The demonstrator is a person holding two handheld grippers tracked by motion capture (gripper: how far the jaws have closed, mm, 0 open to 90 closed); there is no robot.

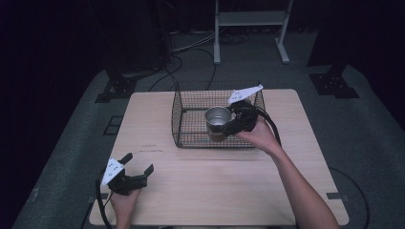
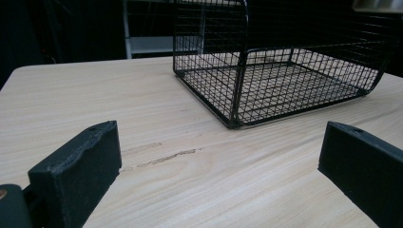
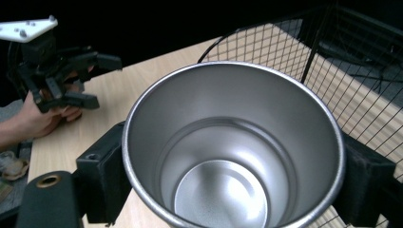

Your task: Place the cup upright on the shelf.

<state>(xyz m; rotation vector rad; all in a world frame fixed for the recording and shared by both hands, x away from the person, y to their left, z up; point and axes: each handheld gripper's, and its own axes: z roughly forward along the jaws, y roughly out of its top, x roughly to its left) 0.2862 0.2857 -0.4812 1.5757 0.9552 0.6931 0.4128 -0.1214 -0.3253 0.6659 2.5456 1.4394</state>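
High view: my right gripper [image 1: 228, 125] squeezes shiny cup [image 1: 217, 118] over wire basket [image 1: 191, 125]. My left gripper [image 1: 138, 164] wide open, low over table [image 1: 215, 191].

Left gripper view: jaws apart, basket ahead.

Right gripper view: cup held upright between jaws.

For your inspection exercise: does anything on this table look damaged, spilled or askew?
One small flaw: a scuff marks the table near the left tool. The basket sits square, and the cup in the right tool is upright, empty.
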